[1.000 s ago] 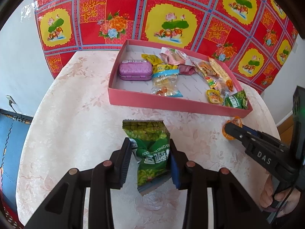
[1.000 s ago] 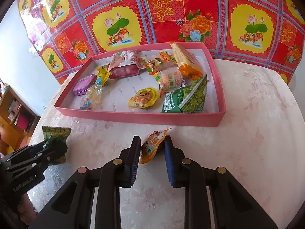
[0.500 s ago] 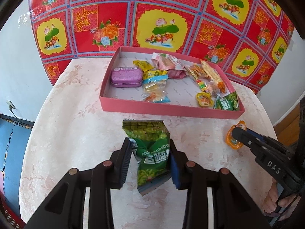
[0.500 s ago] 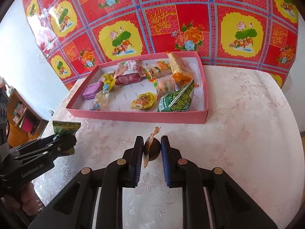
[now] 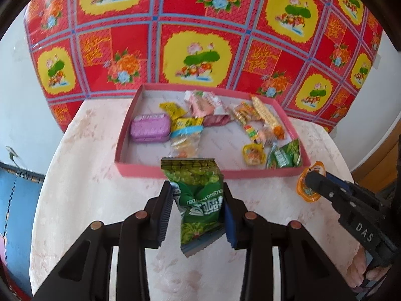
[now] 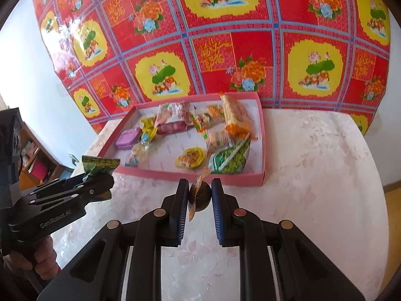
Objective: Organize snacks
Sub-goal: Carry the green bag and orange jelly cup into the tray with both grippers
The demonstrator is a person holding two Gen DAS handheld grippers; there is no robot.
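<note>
With the left tool [image 5: 198,215] clamped on a green crinkly pea packet [image 5: 200,200] and the right tool [image 6: 199,212] pinching a small orange-lidded jelly cup [image 6: 199,195], both held above the surface just short of the shallow pink cardboard tray [image 5: 140,169], the carry is underway; next, each likely needs lowering into a free patch inside.

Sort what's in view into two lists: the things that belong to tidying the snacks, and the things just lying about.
Part of the job:
- green snack bag, held in the left gripper
- orange jelly cup, held in the right gripper
- pink tray with snacks already inside

Just there:
- table
- red floral cloth behind
- shelf at the far left
</note>
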